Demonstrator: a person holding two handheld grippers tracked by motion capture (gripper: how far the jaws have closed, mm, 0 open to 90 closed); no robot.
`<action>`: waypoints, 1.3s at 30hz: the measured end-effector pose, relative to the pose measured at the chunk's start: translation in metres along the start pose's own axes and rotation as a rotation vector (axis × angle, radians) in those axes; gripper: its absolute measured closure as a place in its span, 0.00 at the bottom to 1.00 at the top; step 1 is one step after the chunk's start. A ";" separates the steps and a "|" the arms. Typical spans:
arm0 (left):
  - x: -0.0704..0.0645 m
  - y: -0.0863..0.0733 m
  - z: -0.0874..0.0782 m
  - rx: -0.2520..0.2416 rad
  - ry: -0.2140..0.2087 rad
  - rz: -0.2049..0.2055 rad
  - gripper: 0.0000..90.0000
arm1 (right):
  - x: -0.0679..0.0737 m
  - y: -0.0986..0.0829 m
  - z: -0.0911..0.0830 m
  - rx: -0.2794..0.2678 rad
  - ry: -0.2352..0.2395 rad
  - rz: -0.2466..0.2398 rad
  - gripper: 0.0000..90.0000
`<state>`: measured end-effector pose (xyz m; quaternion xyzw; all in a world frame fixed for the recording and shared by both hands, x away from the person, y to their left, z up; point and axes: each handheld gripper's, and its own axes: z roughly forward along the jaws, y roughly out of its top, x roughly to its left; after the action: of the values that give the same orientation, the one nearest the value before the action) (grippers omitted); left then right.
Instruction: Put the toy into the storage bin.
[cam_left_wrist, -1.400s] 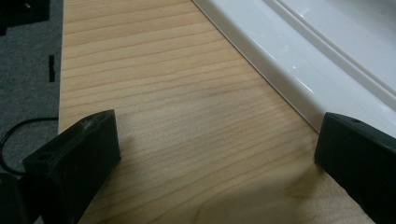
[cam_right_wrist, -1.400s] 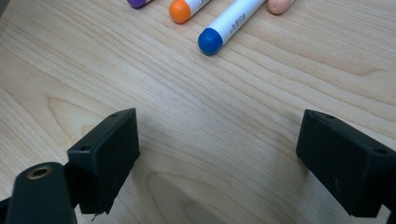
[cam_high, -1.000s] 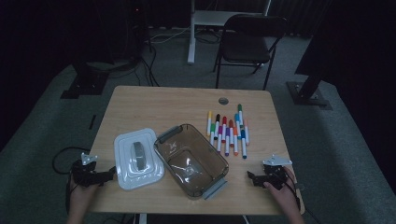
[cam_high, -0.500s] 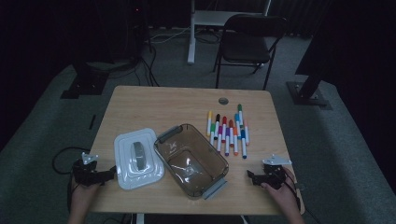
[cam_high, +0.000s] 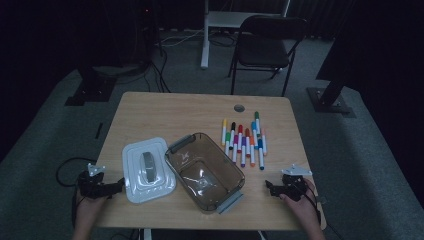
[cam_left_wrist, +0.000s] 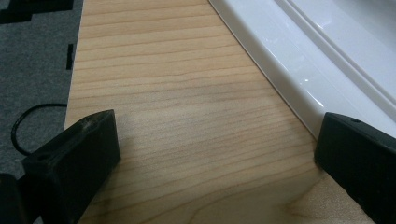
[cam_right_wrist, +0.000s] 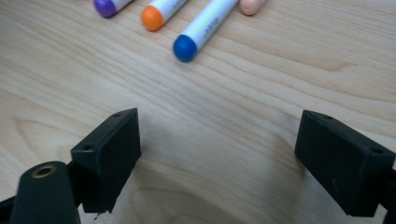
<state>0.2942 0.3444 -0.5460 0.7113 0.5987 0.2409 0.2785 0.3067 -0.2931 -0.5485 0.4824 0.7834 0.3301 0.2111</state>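
The light wooden table (cam_high: 165, 112) carries everything, and the brown see-through plastic container (cam_high: 205, 171) near its front middle serves as the landmark. It lies open and empty, with grey clip handles at its two ends. Just to the left of the container, touching or nearly touching its side, lies the white rectangular plastic lid (cam_high: 148, 169) with a grey handle in the middle. Behind and to the right of the container, a row of coloured felt-tip markers (cam_high: 244, 140) lies side by side, pointing front to back.

The left gripper (cam_high: 116, 187) sits well left of the container, at the lid's front left corner; its jaws stand wide apart over bare wood, one beside the lid's rim (cam_left_wrist: 299, 70). The right gripper (cam_high: 270, 188) rests to the right of the container, near the markers' front ends, jaws also spread with nothing between them. In the right gripper view the blue-capped marker (cam_right_wrist: 205, 28) lies nearest.
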 end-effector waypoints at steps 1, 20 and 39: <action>0.000 0.000 0.000 0.001 0.000 0.001 0.01 | 0.000 0.001 0.000 0.001 -0.014 -0.005 0.16; 0.000 0.000 0.000 0.000 0.000 0.001 0.01 | -0.027 0.080 -0.007 -0.122 -0.177 0.081 0.25; 0.000 0.000 0.000 0.001 0.000 0.001 0.01 | -0.040 0.139 0.058 -0.018 -0.147 0.187 0.57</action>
<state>0.2941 0.3445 -0.5461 0.7119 0.5983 0.2410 0.2780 0.4481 -0.2665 -0.4881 0.5742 0.7146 0.3190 0.2405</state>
